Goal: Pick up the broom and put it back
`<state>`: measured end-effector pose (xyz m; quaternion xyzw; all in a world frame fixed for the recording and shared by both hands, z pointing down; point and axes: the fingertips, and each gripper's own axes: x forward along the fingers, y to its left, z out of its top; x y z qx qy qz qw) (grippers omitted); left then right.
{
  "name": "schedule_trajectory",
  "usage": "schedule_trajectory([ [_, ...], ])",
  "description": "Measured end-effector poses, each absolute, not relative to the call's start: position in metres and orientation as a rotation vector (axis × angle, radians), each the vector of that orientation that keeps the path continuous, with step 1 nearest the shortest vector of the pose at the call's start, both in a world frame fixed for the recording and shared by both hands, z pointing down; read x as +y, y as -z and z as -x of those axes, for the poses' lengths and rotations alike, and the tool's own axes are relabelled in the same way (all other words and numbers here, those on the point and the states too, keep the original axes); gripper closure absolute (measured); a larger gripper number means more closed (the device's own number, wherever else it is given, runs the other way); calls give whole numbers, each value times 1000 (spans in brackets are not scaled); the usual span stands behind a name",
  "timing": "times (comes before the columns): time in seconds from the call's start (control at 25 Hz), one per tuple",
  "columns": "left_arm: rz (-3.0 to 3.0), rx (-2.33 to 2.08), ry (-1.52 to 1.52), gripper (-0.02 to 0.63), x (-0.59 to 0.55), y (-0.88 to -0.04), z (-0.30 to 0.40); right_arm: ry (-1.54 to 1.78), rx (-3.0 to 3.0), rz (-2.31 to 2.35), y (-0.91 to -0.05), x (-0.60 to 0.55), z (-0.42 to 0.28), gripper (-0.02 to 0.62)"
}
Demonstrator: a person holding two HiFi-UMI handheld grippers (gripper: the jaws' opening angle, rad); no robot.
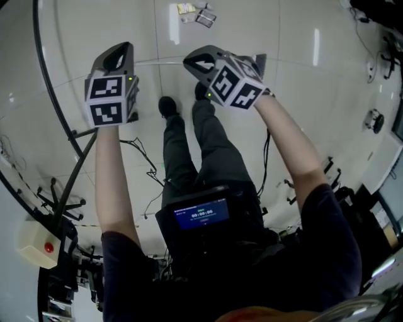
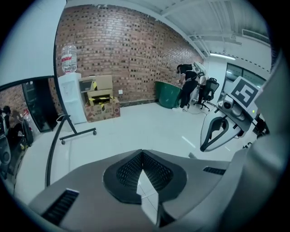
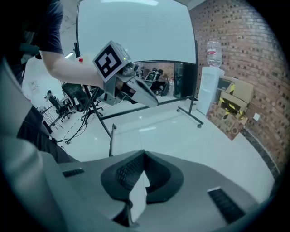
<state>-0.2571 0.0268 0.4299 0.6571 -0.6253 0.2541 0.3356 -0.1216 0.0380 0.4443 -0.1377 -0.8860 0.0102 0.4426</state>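
Note:
No broom shows in any view. My left gripper is held out over the pale floor, above the person's shoes, and its jaws are shut on nothing. My right gripper is beside it, also shut and empty. In the left gripper view the closed left gripper points across the floor toward a brick wall, with the right gripper at its right. In the right gripper view the closed right gripper faces a large white board, with the left gripper up at the left. A few small scraps lie on the floor ahead.
A water dispenser, cardboard boxes and a green bin stand along the brick wall; people work by the bin. A wheeled stand holds the white board. Cables and a box with a red button are at the left.

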Motion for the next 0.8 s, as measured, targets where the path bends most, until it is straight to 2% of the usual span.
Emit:
schedule_trajectory([
  [0.16, -1709, -1566, -707, 595, 41, -477, 252, -42, -2189, 363, -468, 46, 128, 580],
  [0.44, -1705, -1436, -778, 595, 49, -636, 244, -93, -2135, 318, -590, 31, 126, 580],
  [0.8, -1837, -1142, -897, 595, 79, -782, 212, -167, -2081, 385, -690, 54, 117, 580],
])
